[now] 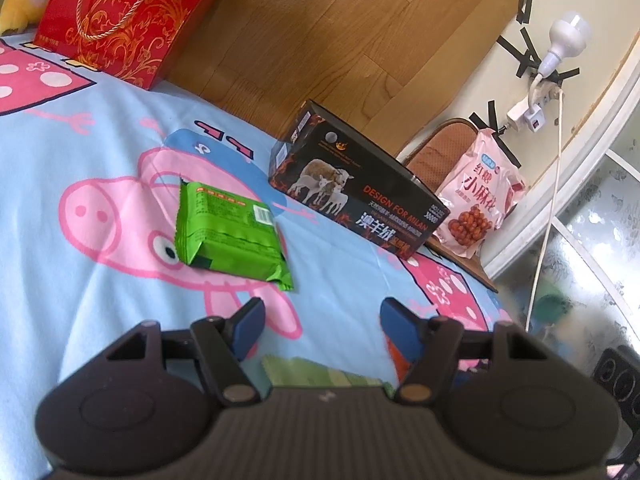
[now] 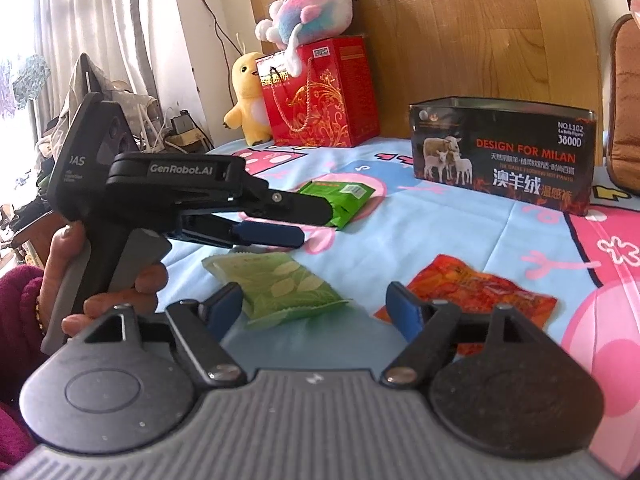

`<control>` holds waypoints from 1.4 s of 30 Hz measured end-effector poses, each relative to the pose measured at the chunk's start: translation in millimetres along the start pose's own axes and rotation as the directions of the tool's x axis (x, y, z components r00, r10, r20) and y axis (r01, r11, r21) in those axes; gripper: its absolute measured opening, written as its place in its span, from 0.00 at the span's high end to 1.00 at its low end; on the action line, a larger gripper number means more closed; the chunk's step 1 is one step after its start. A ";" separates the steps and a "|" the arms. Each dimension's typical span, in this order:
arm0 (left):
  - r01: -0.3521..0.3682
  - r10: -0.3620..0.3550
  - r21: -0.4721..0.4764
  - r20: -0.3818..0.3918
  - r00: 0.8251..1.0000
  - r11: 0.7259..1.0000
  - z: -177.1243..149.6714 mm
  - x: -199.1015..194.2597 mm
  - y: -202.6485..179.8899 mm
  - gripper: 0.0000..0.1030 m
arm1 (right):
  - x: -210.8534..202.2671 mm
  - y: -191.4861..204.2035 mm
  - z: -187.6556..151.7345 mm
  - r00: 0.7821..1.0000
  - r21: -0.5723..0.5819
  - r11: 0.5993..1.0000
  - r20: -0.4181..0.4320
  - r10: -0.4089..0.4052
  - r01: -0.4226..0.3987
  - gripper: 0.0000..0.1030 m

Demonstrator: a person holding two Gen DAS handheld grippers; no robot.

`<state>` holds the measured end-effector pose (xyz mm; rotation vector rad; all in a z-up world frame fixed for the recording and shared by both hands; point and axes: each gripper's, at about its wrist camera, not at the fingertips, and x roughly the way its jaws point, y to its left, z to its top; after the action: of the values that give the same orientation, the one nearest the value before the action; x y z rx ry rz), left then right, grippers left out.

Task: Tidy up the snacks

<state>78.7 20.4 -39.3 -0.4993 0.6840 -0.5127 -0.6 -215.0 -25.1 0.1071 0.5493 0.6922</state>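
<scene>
On the cartoon bedsheet (image 1: 80, 184) a bright green snack pack (image 1: 230, 232) lies ahead and to the left of my left gripper (image 1: 322, 320), which is open and holds nothing. In the right wrist view my right gripper (image 2: 314, 306) stands open. A pale green leaf-print packet (image 2: 280, 284) lies on the sheet just beyond its left finger, untouched by the pads. An orange-red packet (image 2: 480, 296) lies behind its right finger. A hand holds the left gripper (image 2: 316, 225) out over the sheet, near the bright green pack (image 2: 340, 200).
An open black box (image 1: 356, 184) printed with sheep stands at the back by the wooden headboard; the right wrist view shows this black box (image 2: 504, 160) too. A red gift bag (image 2: 320, 96), plush toys (image 2: 246, 96) and a pink snack bag (image 1: 476, 196) on a chair line the far edge.
</scene>
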 end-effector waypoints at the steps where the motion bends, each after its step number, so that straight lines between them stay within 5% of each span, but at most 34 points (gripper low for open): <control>1: -0.002 0.002 0.003 0.000 1.000 1.000 -0.2 0.0 -0.4 0.37 | -0.1 -0.2 -0.1 1.000 0.000 1.000 0.001 -0.002 0.002 0.21; 42: 0.000 0.000 0.012 -0.002 1.000 1.000 0.1 -0.2 0.5 0.37 | -2.2 -1.0 -1.1 1.000 0.002 1.000 0.014 -0.020 0.020 0.21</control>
<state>78.8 20.9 -39.4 -0.4878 0.6828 -0.5172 -2.0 -217.2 -25.3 0.1079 0.5368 0.6712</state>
